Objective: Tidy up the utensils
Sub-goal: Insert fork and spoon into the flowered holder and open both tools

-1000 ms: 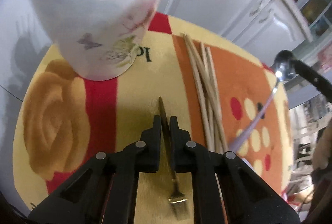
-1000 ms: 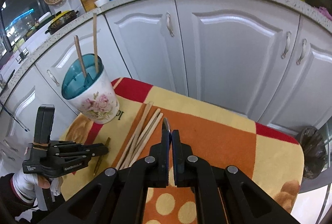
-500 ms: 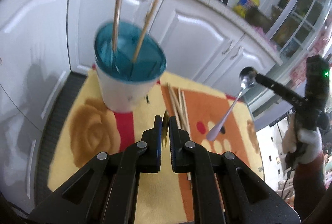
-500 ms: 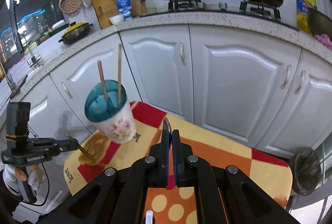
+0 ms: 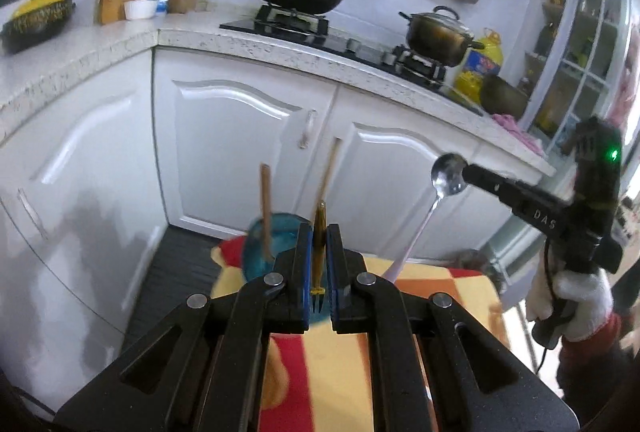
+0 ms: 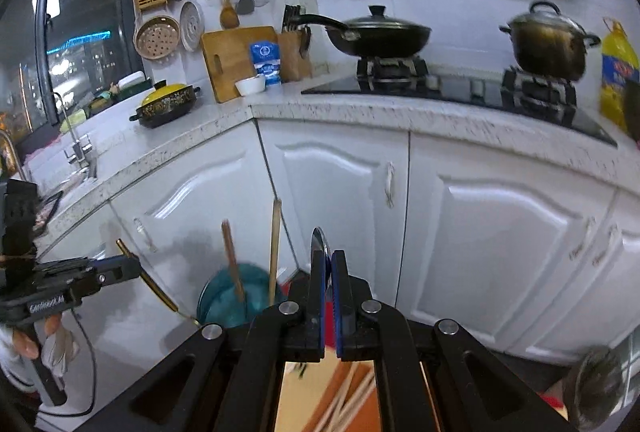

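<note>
My left gripper is shut on a gold fork, tines toward the camera, held in the air just above and near the teal-rimmed cup with two wooden chopsticks in it. In the right wrist view the left gripper holds the fork slanted down toward the cup. My right gripper is shut on a silver spoon. In the left wrist view the spoon hangs from the right gripper with its handle down.
A yellow, red and orange mat covers the small table. Loose chopsticks lie on it. White cabinet doors and a counter with a wok and pot stand behind.
Both grippers have risen well above the mat and tilted up toward the cabinets. The left one lifted the fork off the mat and brought it over near the cup.
</note>
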{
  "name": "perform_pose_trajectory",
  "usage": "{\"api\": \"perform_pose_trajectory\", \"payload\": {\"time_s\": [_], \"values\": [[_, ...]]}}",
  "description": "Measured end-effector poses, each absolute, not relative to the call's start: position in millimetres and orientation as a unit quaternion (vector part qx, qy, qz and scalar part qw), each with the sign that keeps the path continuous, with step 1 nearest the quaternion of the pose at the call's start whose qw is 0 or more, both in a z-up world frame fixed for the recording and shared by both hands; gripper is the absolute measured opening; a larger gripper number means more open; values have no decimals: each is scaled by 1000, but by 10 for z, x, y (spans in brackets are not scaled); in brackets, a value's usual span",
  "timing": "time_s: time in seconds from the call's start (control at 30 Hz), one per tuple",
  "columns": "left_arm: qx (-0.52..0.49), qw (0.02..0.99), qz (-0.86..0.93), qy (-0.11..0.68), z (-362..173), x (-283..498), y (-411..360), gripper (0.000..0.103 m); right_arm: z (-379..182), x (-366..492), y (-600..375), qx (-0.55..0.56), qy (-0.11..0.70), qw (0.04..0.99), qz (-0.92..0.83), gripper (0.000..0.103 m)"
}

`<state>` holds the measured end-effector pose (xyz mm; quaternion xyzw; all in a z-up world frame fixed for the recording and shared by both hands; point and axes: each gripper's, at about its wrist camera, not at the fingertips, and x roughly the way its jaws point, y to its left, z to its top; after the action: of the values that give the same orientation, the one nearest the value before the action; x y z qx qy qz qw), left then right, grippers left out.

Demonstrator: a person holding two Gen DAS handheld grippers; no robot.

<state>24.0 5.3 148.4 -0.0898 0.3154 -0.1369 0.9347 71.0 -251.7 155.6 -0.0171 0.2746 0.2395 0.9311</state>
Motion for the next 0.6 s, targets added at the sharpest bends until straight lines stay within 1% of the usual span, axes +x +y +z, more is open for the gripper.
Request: {"api": "perform_pose_trajectory", "payload": {"time_s": [0.27,0.6], "values": [[-69,930,-99,348,1106,637,93,5,1377,1143,-1989,-70,265,936,220,2],[-64,911,-83,398,548,797,-15,5,757,1276,-1690,-82,342,897,268,3]]}}
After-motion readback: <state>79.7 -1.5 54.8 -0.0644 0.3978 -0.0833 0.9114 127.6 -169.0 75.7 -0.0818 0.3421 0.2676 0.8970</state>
